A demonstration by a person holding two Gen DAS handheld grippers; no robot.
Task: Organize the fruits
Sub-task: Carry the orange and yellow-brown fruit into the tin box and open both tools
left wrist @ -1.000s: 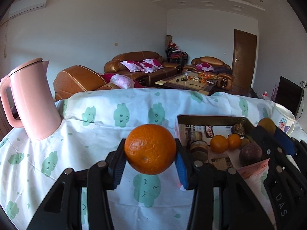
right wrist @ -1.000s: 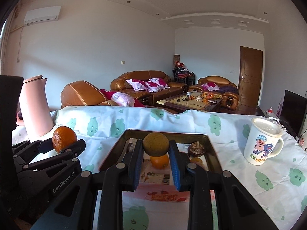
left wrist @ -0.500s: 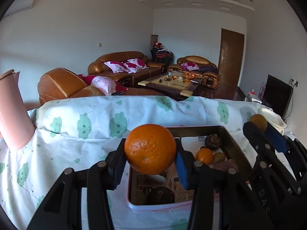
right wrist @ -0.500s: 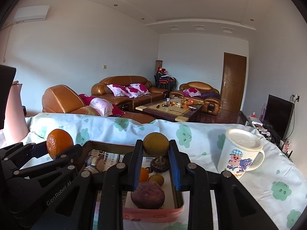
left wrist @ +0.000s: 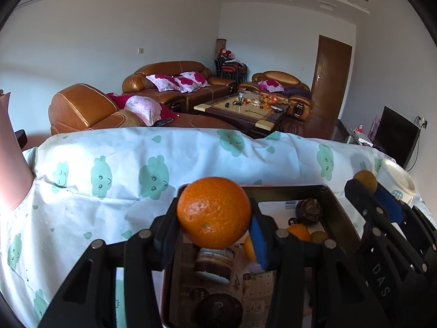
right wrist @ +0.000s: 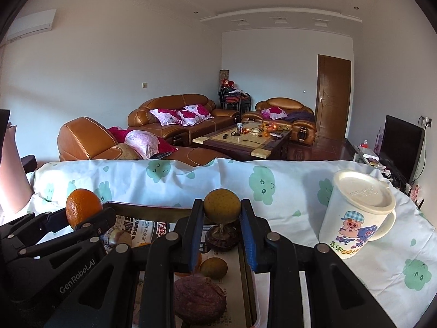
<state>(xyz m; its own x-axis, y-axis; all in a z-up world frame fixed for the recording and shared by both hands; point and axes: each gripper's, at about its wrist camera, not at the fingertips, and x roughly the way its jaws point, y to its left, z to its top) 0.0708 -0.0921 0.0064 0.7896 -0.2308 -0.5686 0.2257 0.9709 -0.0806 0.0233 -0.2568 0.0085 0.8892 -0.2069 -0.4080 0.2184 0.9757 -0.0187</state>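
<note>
"GenRobot.AI" on left gripper (right wrist: 82, 220), "DAS" on right gripper (left wrist: 367, 188). Left pinches big dimpled orange (left wrist: 213, 212) above tray (left wrist: 338, 205); right pinches small dull yellow-brown round fruit (right wrist: 222, 205) over same tray. Lidded white pig-cartoon mug (right wrist: 357, 213) on cloud-print bench cloth (right wrist: 286, 188), just right of tray.

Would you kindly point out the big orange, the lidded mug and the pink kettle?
big orange (left wrist: 213, 211), left wrist view, middle of its peel.
lidded mug (right wrist: 355, 218), right wrist view, printed side wall.
pink kettle (left wrist: 9, 164), left wrist view, lower body.
</note>
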